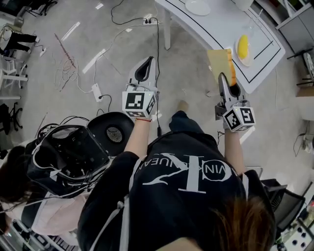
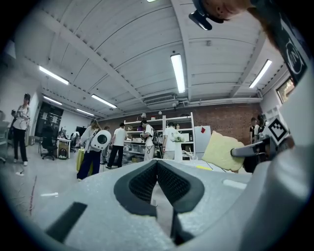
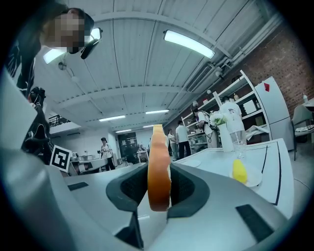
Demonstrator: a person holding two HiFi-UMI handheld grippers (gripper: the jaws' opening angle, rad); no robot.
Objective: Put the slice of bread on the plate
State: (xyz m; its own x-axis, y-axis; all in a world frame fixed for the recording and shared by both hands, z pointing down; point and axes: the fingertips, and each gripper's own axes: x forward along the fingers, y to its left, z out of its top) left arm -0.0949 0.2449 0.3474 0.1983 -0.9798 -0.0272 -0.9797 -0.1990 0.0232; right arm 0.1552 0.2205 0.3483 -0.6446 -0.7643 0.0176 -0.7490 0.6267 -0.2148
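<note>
right claw (image 3: 159, 185): clamped on the bread (image 3: 159, 169), which stands upright and edge-on between the pads
bread's place: in the air by the worktop (image 1: 216, 24) edge, near the plate (image 1: 248, 62) but not over it
bread's long axis: runs straight out from the claw
plate from the bread: ahead and to the right, with a yellow piece (image 1: 243, 45) on it
left claw (image 1: 143, 68): closed and empty, well to the plate's left
nearer hand: the right; the slice likely needs tipping flat

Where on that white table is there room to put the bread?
The table is bare between the far plate and the plate holding something yellow; that near corner is tighter. The floor left of it is tangled with cables.
</note>
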